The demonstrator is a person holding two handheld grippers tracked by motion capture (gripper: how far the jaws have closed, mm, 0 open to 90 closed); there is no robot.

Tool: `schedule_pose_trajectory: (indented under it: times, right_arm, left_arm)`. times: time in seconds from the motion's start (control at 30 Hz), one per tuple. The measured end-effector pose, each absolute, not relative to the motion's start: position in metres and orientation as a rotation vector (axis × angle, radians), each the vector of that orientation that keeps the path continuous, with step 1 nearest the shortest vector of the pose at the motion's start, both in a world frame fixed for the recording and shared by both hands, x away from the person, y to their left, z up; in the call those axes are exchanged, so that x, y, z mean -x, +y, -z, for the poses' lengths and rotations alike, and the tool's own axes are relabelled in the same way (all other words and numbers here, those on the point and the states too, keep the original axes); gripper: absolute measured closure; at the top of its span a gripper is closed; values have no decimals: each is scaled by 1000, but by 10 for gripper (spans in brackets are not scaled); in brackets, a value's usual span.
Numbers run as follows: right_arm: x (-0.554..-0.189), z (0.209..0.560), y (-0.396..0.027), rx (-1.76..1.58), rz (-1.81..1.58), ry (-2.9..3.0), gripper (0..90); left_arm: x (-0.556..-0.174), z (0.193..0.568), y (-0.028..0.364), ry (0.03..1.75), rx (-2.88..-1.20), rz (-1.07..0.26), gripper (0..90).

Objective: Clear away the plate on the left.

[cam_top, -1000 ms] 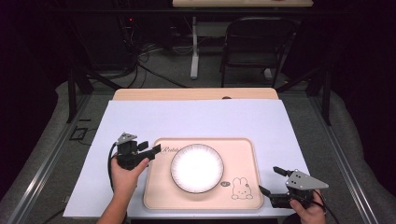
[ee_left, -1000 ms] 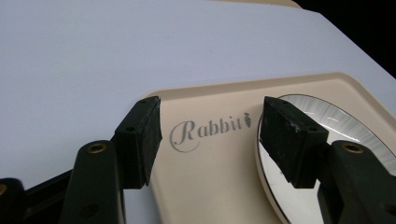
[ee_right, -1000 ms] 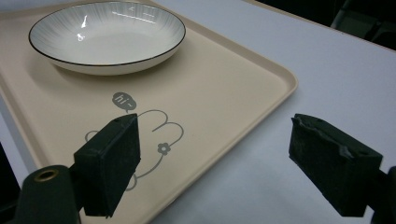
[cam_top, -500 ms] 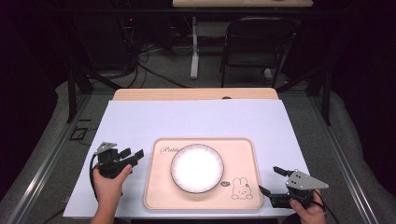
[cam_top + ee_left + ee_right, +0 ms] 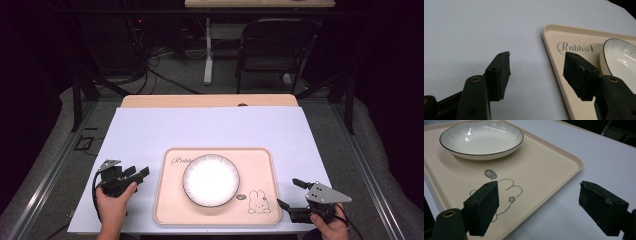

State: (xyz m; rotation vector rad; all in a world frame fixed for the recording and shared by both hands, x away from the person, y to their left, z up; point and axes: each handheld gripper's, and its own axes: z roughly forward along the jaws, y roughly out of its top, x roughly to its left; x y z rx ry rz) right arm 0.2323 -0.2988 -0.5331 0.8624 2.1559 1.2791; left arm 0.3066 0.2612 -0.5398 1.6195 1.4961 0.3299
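A white plate (image 5: 210,179) with a thin dark rim sits in the middle of a beige tray (image 5: 261,161) printed with a rabbit drawing. My left gripper (image 5: 138,175) rests just left of the tray's left edge, jaws open and empty, pointing toward the tray. In the left gripper view the tray (image 5: 561,35) and plate (image 5: 621,57) lie ahead to the right. My right gripper (image 5: 291,194) stands open at the tray's near right corner, nothing between its jaws. The right gripper view shows the plate (image 5: 482,139) far on the tray (image 5: 541,162).
The tray lies on a large white sheet (image 5: 210,127) covering the table, with bare sheet behind and beside it. A wooden table edge (image 5: 207,100) shows at the back. A dark chair (image 5: 272,47) and cables stand on the floor beyond.
My left gripper has pulled back leftward and toward the near edge, away from the tray. The right gripper has stayed in place.
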Motion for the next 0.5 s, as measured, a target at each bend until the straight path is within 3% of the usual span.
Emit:
schedule_pose_trajectory:
  times: [0.5]
  right_arm:
    - [-233, 533, -299, -862, -1280, 2159, 159]
  left_arm:
    - [-311, 548, 261, 1520, -1627, -310, 389]
